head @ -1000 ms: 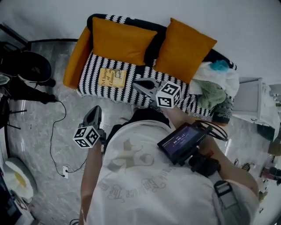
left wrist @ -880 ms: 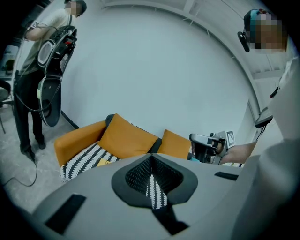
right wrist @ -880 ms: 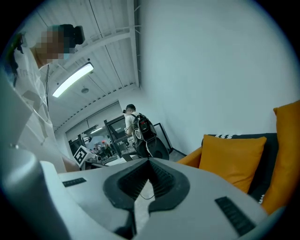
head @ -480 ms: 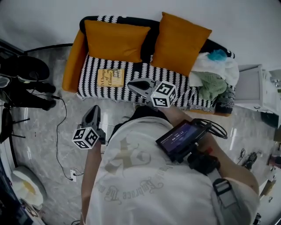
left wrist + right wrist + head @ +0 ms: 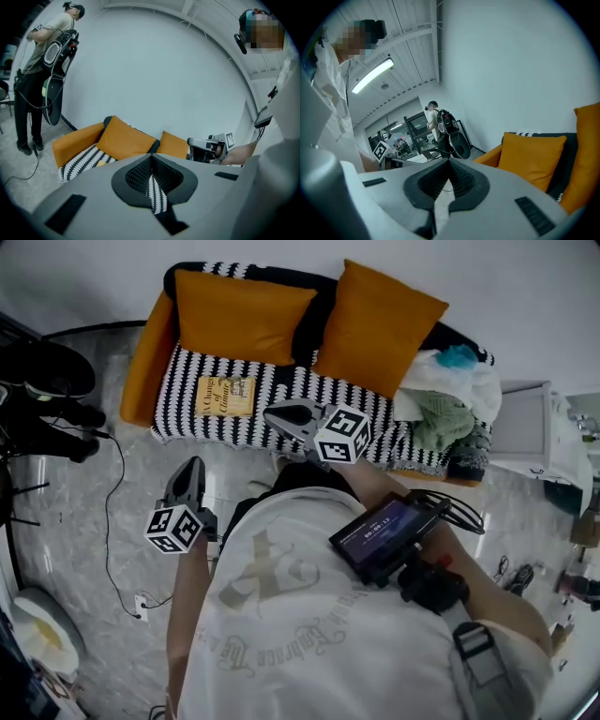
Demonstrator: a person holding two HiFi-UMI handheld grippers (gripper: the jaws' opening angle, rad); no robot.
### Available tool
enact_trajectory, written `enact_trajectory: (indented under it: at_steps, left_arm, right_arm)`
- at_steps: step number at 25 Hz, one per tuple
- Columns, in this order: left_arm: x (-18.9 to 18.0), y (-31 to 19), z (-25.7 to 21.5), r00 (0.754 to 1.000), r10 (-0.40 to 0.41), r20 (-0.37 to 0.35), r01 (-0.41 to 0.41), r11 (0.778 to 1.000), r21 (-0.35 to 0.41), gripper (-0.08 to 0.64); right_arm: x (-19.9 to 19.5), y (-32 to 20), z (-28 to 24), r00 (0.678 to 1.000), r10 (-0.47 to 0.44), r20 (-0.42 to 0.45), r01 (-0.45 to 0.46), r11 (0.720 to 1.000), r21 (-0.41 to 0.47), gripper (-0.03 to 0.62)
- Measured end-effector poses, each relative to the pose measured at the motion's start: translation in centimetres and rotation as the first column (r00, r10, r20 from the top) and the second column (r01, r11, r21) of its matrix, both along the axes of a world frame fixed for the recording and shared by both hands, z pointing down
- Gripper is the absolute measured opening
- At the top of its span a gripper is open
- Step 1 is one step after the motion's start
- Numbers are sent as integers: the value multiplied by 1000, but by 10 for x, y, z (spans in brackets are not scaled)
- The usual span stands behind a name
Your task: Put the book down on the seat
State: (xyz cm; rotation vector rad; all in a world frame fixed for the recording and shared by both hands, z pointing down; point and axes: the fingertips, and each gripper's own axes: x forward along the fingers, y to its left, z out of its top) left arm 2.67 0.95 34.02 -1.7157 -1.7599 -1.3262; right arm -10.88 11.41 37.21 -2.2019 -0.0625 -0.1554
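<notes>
A yellow book (image 5: 225, 396) lies flat on the striped seat of the sofa (image 5: 272, 390), at its left end in front of an orange cushion (image 5: 239, 315). My right gripper (image 5: 274, 413) hovers over the seat's front edge, to the right of the book and apart from it, shut and empty. Lower down, over the floor in front of the sofa, my left gripper (image 5: 192, 467) is also shut with nothing in it. In the left gripper view the shut jaws (image 5: 151, 161) point at the sofa (image 5: 79, 157), with the right gripper (image 5: 208, 147) at the right.
A second orange cushion (image 5: 380, 324) leans at the sofa's middle. A heap of clothes (image 5: 450, 404) fills its right end, beside a white box (image 5: 530, 432). A cable (image 5: 117, 512) trails on the floor; black gear (image 5: 42, 381) stands left. Another person (image 5: 436, 122) stands farther off.
The head view has shifted, so the sofa sits a little higher and further left. Both grippers have drifted slightly left. The book has stayed flat on the seat.
</notes>
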Motion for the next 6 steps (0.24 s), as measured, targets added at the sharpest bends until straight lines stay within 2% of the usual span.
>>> enact_trajectory:
  at_steps: [6]
  left_arm:
    - [0, 4, 1, 1000, 10, -4, -10, 1000, -12, 12]
  right_arm:
    - [0, -1, 2, 1000, -7, 3, 7, 1000, -3, 14]
